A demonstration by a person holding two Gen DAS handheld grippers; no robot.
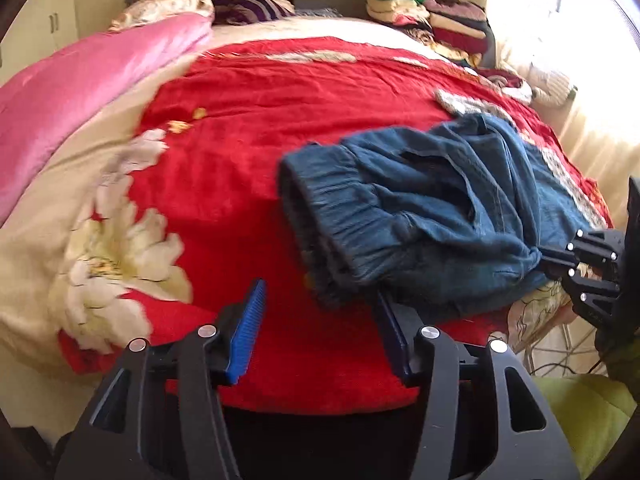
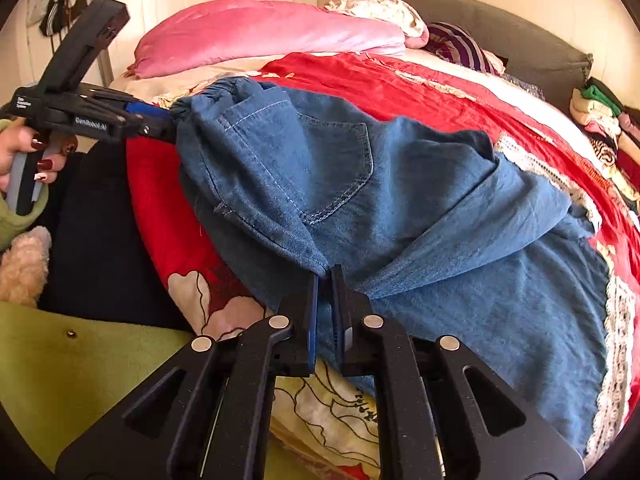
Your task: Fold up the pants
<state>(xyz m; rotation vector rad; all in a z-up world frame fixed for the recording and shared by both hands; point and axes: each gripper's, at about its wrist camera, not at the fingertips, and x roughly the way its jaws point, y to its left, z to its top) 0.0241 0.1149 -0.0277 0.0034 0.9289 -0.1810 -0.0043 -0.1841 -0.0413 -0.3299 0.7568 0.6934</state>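
— Where are the pants (image 2: 360,200) now?

— Bunched on the red bedspread (image 1: 240,120), near the bed's front edge. My right fingers (image 2: 325,280) are together, clamped on a pinch of denim by the crotch seam, I think to anchor that corner.

— And your left?

— My left fingers (image 1: 320,304) stand apart. The waistband (image 1: 332,216) lies just ahead; one finger sits under the cloth edge, but nothing is pressed between the pads.

— Room to spread it?

— Plenty of open red toward the pink quilt (image 1: 80,92). The clothes pile (image 1: 432,20) and the bed's near edge are the limits.
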